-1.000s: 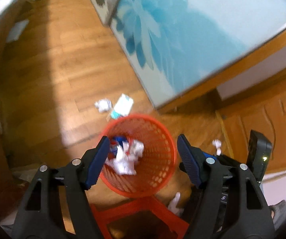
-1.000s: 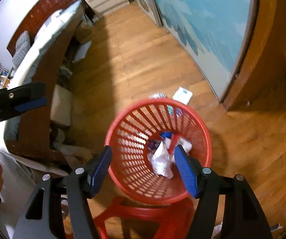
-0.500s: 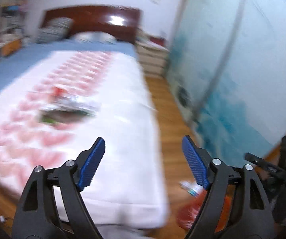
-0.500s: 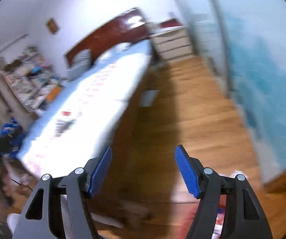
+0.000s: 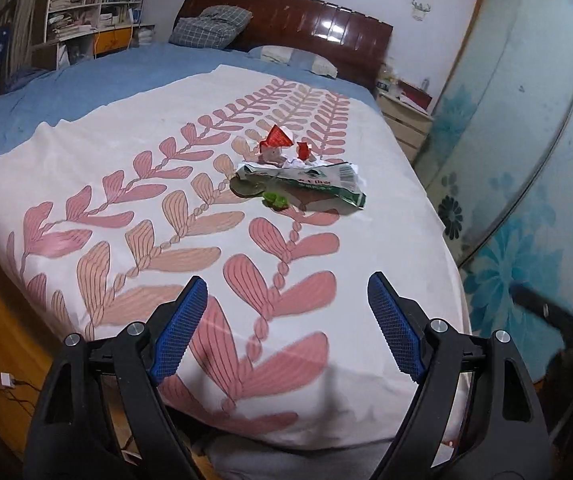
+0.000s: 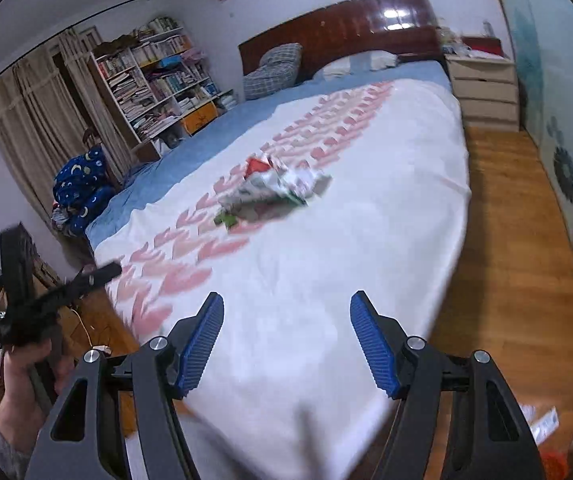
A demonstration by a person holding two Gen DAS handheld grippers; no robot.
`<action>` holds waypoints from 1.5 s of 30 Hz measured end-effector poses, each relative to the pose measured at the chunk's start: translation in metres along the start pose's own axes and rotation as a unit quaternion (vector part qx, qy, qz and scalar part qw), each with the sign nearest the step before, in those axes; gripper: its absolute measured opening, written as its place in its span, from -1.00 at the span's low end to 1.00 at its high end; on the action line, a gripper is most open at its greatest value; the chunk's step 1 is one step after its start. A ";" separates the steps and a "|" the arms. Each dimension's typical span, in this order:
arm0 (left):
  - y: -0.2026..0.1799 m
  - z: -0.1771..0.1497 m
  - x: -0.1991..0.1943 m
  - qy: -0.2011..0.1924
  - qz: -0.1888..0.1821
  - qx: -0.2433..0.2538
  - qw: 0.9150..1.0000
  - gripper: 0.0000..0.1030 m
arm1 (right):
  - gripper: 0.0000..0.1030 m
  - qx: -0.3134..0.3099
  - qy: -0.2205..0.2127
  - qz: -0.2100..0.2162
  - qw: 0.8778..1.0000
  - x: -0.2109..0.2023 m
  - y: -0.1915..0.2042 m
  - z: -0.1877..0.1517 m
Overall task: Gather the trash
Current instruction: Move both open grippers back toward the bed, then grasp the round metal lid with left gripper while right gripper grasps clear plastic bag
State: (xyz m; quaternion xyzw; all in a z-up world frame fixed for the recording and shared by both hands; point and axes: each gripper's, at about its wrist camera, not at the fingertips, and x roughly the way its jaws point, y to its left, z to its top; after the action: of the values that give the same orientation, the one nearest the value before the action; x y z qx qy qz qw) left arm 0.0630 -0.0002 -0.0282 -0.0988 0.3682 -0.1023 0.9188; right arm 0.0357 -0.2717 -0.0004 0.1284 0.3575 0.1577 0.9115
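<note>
Crumpled green-and-white wrapper (image 5: 306,182) amid red scraps (image 5: 278,138); bedspread (image 5: 126,208) beneath.

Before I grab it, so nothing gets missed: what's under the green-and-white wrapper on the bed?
Under the wrapper a brown patch and a green scrap poke out at its near edge. Anything further beneath it is covered.

trash pile (image 5: 300,172) | crumpled green-white wrapper, red scraps, paper | lying mid-bed, on blanket
</note>
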 end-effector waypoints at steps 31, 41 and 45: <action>0.055 0.040 0.065 0.039 -0.064 -0.116 0.990 0.59 | -0.91 -0.154 0.057 0.051 0.985 0.171 0.065 0.091; 0.063 0.075 0.146 0.070 -0.021 -0.119 0.990 0.59 | -0.91 -0.019 0.073 0.071 0.995 0.068 0.004 0.014; 0.051 0.090 0.174 0.080 -0.017 -0.083 0.993 0.59 | -0.91 0.014 0.098 0.062 0.993 0.060 -0.022 -0.016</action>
State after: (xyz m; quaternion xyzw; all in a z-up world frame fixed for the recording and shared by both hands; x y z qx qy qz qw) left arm 0.2553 0.0130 -0.0917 -0.1728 0.4461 -0.0948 0.8730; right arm 0.0707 -0.2674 -0.0568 0.1472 0.4383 0.2205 0.8588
